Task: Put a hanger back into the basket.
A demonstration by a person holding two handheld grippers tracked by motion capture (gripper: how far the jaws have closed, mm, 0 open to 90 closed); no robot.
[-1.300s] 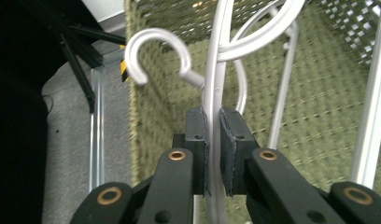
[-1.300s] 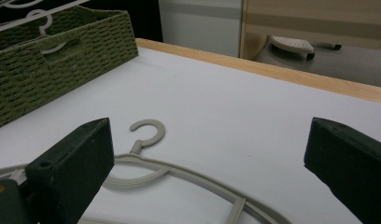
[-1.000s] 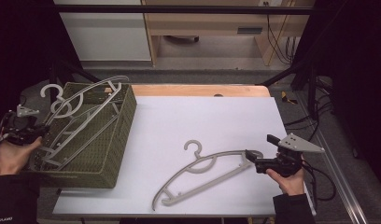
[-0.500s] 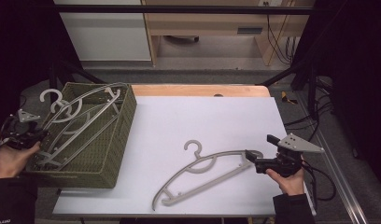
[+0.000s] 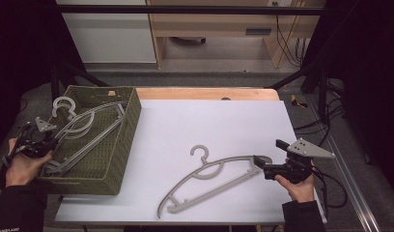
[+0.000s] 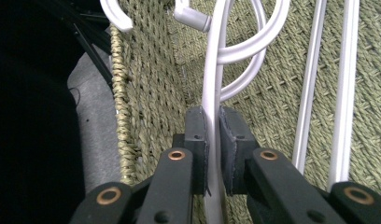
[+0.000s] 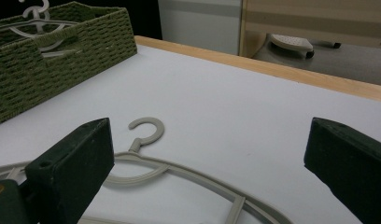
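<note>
Left gripper [image 5: 40,140] is clamped on our white hanger [image 5: 84,126], which lies in the green wicker basket [image 5: 119,145] at the tabletop's [image 5: 209,121] left edge. Right gripper [image 5: 262,166], jaws wide apart, sits by the beige hanger [image 5: 209,181] near the front edge.

Right gripper [image 7: 207,163] fingers [image 7: 69,170] spread wide over beige hanger [image 7: 146,161], white table [image 7: 235,98], green woven basket [image 7: 48,65] beyond

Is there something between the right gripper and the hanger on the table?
Nothing visible. The right gripper is open, its jaws on either side of the end of the hanger, which lies flat on the bare table. The basket stands far off.
</note>
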